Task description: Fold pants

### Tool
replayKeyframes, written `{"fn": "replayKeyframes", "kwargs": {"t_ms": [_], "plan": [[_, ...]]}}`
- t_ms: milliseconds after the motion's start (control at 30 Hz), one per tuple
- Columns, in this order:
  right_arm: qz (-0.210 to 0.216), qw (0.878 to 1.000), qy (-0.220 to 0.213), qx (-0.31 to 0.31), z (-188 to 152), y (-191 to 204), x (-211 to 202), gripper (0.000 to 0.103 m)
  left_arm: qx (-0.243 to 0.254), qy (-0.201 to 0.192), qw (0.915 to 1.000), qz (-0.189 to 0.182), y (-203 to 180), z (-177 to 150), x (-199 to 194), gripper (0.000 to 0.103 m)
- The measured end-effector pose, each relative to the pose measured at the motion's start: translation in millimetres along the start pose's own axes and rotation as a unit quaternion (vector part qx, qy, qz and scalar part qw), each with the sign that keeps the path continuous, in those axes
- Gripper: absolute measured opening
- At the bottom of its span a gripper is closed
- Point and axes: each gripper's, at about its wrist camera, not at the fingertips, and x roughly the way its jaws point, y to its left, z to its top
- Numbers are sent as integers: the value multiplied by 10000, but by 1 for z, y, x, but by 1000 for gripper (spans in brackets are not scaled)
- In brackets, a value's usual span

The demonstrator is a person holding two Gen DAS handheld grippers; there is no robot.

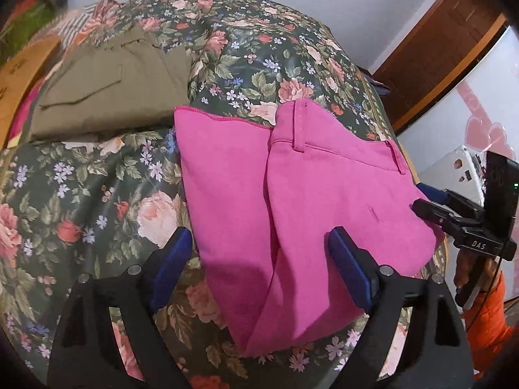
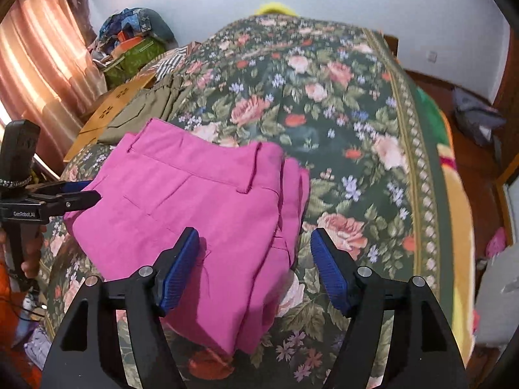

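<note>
Pink pants (image 1: 305, 214) lie on a bed covered by a floral quilt (image 1: 97, 201). They are already folded into a compact bundle, with the waistband and belt loops on the far side and the folded edge near the cameras. The bundle sits toward the near right part of the bed in the left wrist view, and toward the near left in the right wrist view.

The left gripper (image 1: 259, 269) hangs over the near edge of the pants. Its jaws are spread wide, one blue pad on each side of the fabric, holding nothing. The right gripper (image 2: 254, 269) hangs over the right near corner of the bundle. Its jaws are also spread wide and empty. Each gripper appears at the edge of the other's view, close beside the pants; whether either touches the cloth there cannot be told.

A folded olive garment (image 1: 107, 94) lies on the quilt at the far left, apart from the pink pants. A cardboard box (image 2: 110, 110) sits just beyond it at the bed's left edge.

Judging from the layered, tidy shape, the folding looks nearly or fully done, and this moment seems to be the release or a final check. If another fold is wanted, the next move calls for both grippers to pinch the near corners and carry them toward the waistband. Otherwise it calls for smoothing, or placing the bundle beside the olive garment.
</note>
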Motion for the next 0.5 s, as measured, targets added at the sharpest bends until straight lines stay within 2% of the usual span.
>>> {"fn": "replayKeyframes", "kwargs": {"t_ms": [200, 333, 500], "plan": [[399, 9987, 177, 243, -5, -12, 18, 68, 108, -25, 9999, -13, -1, 0, 10, 82], [662, 9965, 147, 480, -8, -19, 23, 68, 183, -63, 9997, -119, -5, 1, 10, 64], [810, 9953, 61, 519, -8, -18, 22, 48, 172, -71, 9996, -230, -9, 5, 10, 47]]}}
